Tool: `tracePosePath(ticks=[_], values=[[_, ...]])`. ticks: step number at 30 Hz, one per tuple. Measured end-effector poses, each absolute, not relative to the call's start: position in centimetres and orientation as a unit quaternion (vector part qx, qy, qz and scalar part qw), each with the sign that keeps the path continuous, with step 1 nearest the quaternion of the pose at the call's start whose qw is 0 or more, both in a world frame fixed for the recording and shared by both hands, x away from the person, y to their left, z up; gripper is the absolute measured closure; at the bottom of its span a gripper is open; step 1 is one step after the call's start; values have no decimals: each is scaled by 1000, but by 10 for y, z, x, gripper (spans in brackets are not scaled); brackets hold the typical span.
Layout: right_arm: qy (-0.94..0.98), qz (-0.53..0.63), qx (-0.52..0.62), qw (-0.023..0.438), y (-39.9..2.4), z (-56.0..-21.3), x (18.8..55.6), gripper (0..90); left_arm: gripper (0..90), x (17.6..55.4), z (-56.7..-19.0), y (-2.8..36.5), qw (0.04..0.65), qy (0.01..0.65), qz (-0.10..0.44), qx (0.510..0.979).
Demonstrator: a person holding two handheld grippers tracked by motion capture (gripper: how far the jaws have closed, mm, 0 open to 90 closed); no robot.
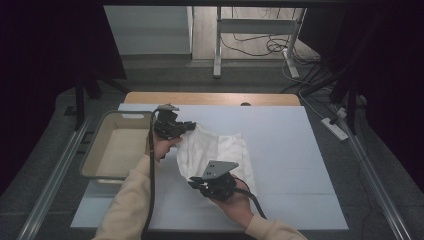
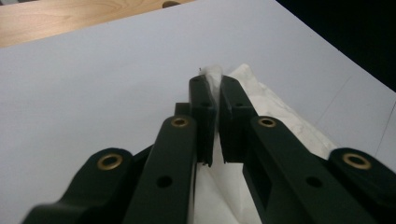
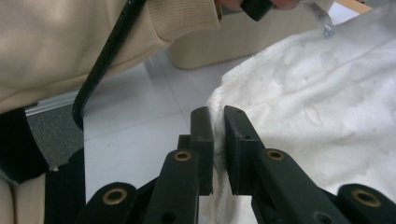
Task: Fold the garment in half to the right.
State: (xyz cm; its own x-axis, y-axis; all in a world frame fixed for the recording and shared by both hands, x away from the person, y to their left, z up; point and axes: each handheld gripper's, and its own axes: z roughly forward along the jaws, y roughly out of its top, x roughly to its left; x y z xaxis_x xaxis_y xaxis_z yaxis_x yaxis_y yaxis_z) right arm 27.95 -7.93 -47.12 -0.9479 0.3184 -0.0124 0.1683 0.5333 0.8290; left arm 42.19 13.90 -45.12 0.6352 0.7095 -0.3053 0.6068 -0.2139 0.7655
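A: Presently on hand: one white cloth (image 1: pixel 215 150), lying mid-mat (image 1: pixel 290 165), rumpled, partly lifted at two edges. Left gripper (image 1: pixel 187 126) clamped on far-left corner, fabric pinched between jaws, seen close in left gripper view (image 2: pixel 214 77). Right gripper (image 1: pixel 196 181) clamped on near edge, hem squeezed between pads (image 3: pixel 236 135).

B: Noted. Bin (image 1: pixel 102 145) just left of cloth, apparently empty. Risks?

A: Listed in order of likelihood. First, slip: both bites shallow, only hem in right jaws, only a tip of corner in left. Any sharp tug apart likely to pull fabric free.

B: Cause, then: thin purchase plus tension.

A: Correct. Second, uneven fold or spread: cloth bunched between the two holds, so lifting now likely to carry creases along. Third, snag: cable (image 1: pixel 151 165) from left gripper trailing along sleeve (image 1: pixel 130 200), near cloth edge; could drag fabric if swung across.

B: Bin a hazard?

A: Minor. Left gripper just beside bin rim; sideways move could knock it or drape cloth over the wall.

B: Small metal piece near top of right gripper view?

A: Cannot tell what; possibly a fastener on cloth (image 3: pixel 328 31). Could catch on a jaw if fabric slides.

B: Remedy?

A: Slow, level lift; both hands together; deeper bite if hem creeps.
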Motion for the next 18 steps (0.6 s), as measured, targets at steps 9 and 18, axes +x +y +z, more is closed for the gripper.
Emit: tracePosePath(ticks=[9, 18], values=[[872, 458, 152, 85, -94, -474, 278, 824, 836, 424, -455, 130, 457, 421, 53, 782], [871, 454, 163, 88, -106, -477, 277, 823, 835, 427, -458, 119, 459, 415, 47, 784]])
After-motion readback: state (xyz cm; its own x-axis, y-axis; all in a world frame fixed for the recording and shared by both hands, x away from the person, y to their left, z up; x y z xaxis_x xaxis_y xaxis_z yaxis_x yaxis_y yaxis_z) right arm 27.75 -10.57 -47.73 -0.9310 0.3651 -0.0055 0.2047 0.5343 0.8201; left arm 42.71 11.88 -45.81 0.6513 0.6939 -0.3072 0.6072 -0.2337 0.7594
